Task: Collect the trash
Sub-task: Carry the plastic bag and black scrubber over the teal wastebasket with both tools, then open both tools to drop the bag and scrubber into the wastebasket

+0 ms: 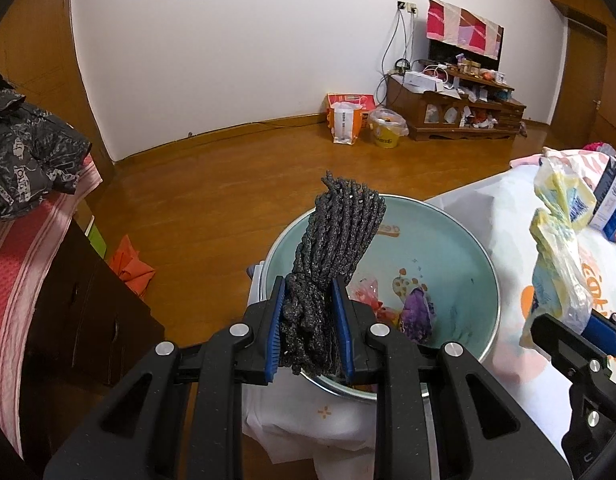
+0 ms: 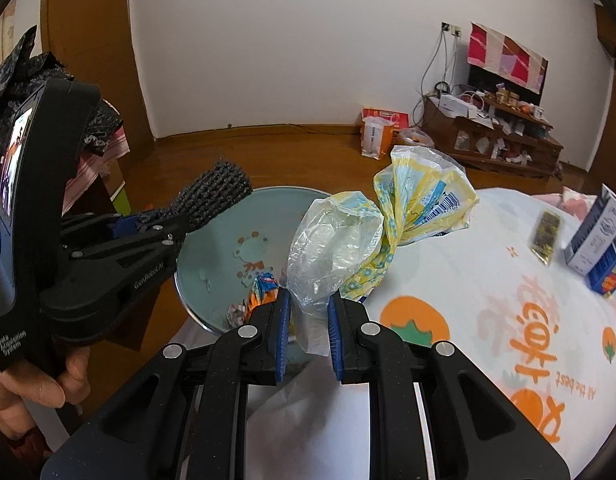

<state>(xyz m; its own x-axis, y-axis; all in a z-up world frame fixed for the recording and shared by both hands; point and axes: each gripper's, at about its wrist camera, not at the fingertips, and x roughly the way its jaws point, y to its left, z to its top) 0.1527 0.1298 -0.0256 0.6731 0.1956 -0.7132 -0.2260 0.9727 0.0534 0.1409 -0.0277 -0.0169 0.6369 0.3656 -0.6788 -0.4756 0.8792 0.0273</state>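
My left gripper (image 1: 309, 312) is shut on a dark grey scouring pad (image 1: 335, 240), which sticks up above the teal basin (image 1: 455, 240). The same pad (image 2: 216, 196) shows at the left of the right wrist view, held over the basin (image 2: 212, 264) by the left gripper (image 2: 148, 220). My right gripper (image 2: 308, 320) is shut on a crumpled plastic bag (image 2: 371, 232), clear with yellow and blue print, at the basin's right rim. In the left wrist view that bag (image 1: 555, 264) hangs at the right from the right gripper (image 1: 587, 328). Colourful wrappers (image 1: 411, 308) lie inside the basin.
The basin sits at the edge of a table under a white cloth with orange prints (image 2: 507, 320). A blue-and-white carton (image 2: 599, 248) and a small dark packet (image 2: 545, 236) stand far right. A dark cabinet (image 1: 88, 320) with clothes is left. Wooden floor lies beyond.
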